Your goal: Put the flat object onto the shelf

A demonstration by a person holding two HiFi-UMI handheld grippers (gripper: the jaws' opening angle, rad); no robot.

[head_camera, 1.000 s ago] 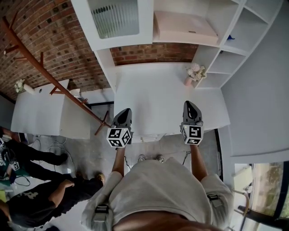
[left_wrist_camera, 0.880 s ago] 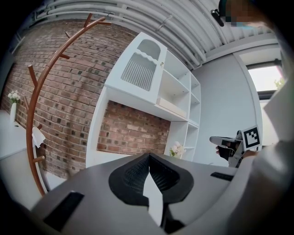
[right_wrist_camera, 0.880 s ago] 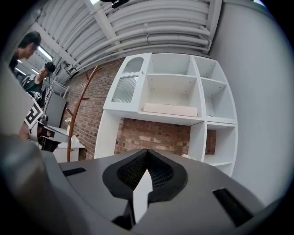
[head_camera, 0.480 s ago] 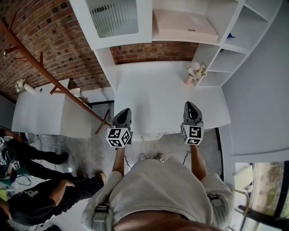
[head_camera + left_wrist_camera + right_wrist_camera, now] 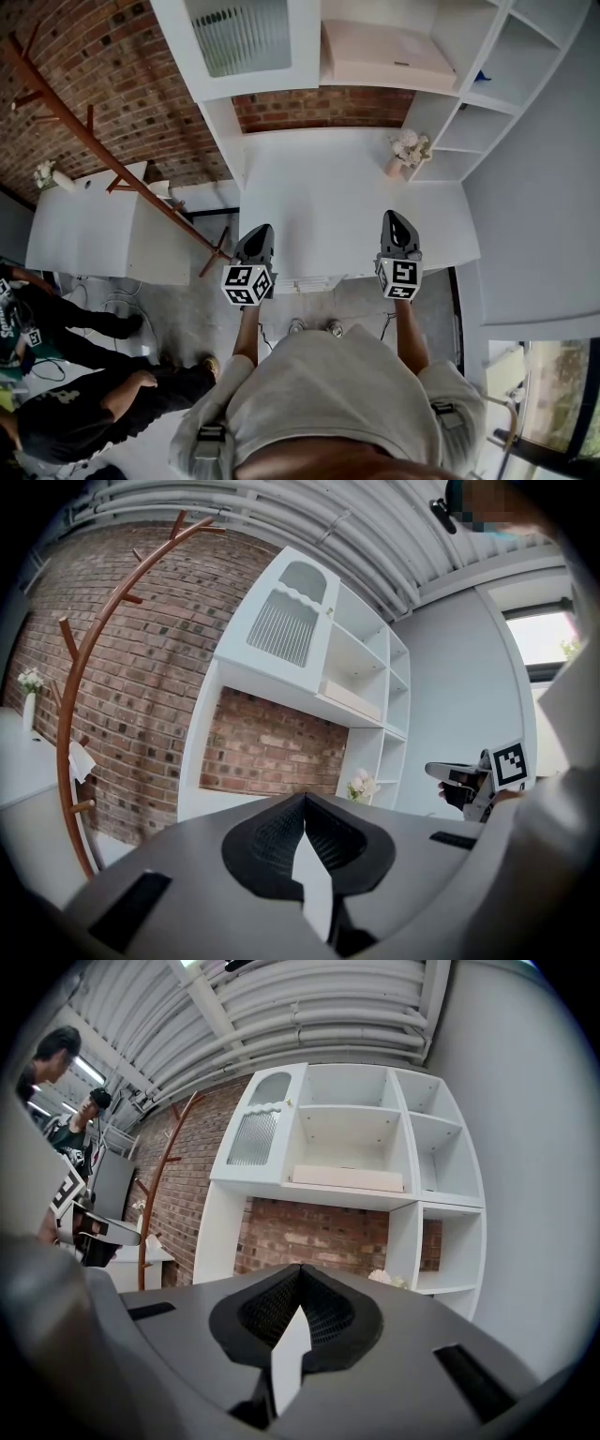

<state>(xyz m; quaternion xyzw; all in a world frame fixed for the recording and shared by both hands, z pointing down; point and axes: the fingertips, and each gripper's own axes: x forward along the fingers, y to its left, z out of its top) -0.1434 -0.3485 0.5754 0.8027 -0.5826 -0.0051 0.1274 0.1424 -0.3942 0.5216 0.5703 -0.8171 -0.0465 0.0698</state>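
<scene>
Nothing much moved in the last second; the left tool [image 5: 261,234] and right tool [image 5: 395,223] still hang side by side over the near edge of the white counter [image 5: 319,183], both with jaws pressed together on nothing; the flat beige board [image 5: 386,56] lies on the shelf [image 5: 439,105] above; the bystanders [image 5: 66,412] shuffled slightly.

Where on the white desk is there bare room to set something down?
Nearly all the desk top is bare, from the brick wall to the near edge. Only its back right corner is crowded, by the flower vase.
</scene>
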